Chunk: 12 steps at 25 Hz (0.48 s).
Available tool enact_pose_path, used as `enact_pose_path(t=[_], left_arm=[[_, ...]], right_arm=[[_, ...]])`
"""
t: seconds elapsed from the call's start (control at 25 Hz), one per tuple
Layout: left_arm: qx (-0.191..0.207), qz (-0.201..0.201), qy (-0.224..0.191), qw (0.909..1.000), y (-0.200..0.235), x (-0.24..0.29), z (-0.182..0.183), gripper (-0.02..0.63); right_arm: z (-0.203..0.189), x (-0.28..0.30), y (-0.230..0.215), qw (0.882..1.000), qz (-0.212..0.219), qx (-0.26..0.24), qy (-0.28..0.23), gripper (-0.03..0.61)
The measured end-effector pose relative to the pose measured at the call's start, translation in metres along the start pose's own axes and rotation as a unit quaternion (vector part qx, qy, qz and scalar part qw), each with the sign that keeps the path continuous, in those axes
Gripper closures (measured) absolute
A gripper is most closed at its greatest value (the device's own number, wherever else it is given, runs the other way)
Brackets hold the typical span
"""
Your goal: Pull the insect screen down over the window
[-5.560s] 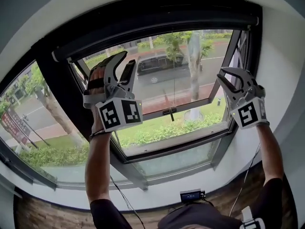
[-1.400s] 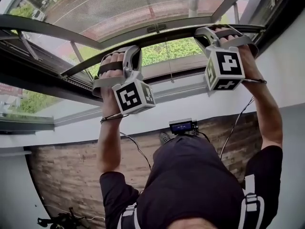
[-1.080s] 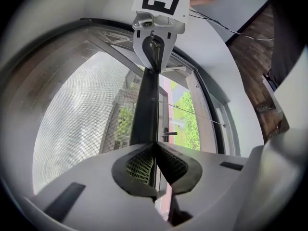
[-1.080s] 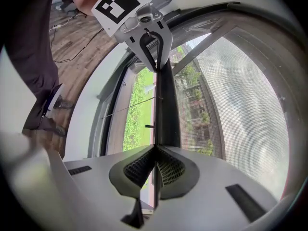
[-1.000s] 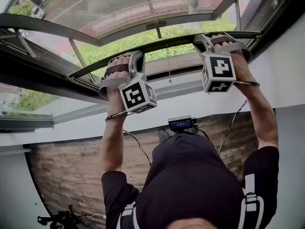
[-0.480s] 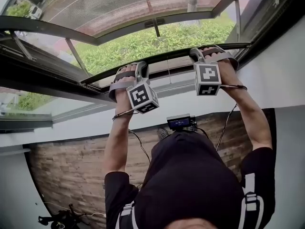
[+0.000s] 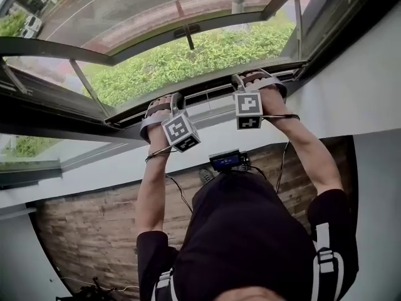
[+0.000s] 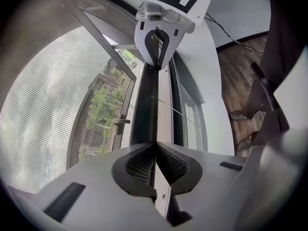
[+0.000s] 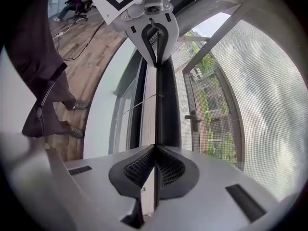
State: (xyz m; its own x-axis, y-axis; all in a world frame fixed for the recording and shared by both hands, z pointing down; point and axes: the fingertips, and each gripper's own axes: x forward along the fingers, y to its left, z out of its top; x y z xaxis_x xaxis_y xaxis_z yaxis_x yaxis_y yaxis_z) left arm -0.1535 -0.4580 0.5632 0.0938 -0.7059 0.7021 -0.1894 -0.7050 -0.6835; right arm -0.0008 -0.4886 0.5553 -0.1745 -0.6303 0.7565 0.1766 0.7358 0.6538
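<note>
A white wall [image 7: 357, 74] and a floor of brown wooden planks [image 7: 81, 231] frame the one window [image 7: 56, 49], with green shrubs [image 7: 207, 49] beyond it. One insect screen [image 7: 144, 11], a fine grey mesh, covers the opening. Its single dark, straight bottom bar [image 7: 210, 93] sits low at the far side, close to the white sill [image 7: 207, 115].

We count two grippers (each a pale grey plastic shell carrying a black-and-white marker cube). Both lie along that bar and point at each other, one toward its left end and one toward its right. The left gripper [image 8: 155, 144] has its dark ribbed pads pressed together, tips meeting in line with the bar. The right gripper [image 9: 155, 146] shows the same, its jaws closed to a thin seam. Two bare forearms [image 7: 152, 187] reach straight out from the dark-clad body, a hand on each gripper.
</note>
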Motion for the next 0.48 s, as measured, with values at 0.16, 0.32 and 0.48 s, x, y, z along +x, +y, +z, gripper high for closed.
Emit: enact_pose_path(t=[0.16,0.32,0.48], left_arm=[[-0.008,-0.013,0.011,0.9998,-0.015,0.011,-0.001,0.592],[-0.015,-0.022,0.030,0.9992,-0.034,0.031,-0.012,0.592],[-0.011,-0.015,0.030,0.9994,-0.045,0.049,0.003,0.592]], right_arm=[[0.001,0.011,0.013,1.000,0.010,0.007,-0.006,0.558],[0.007,0.036,0.032,0.999,0.026,0.008,-0.026,0.558],[-0.015,0.046,0.045,0.999,0.032,0.010,-0.010,0.558]])
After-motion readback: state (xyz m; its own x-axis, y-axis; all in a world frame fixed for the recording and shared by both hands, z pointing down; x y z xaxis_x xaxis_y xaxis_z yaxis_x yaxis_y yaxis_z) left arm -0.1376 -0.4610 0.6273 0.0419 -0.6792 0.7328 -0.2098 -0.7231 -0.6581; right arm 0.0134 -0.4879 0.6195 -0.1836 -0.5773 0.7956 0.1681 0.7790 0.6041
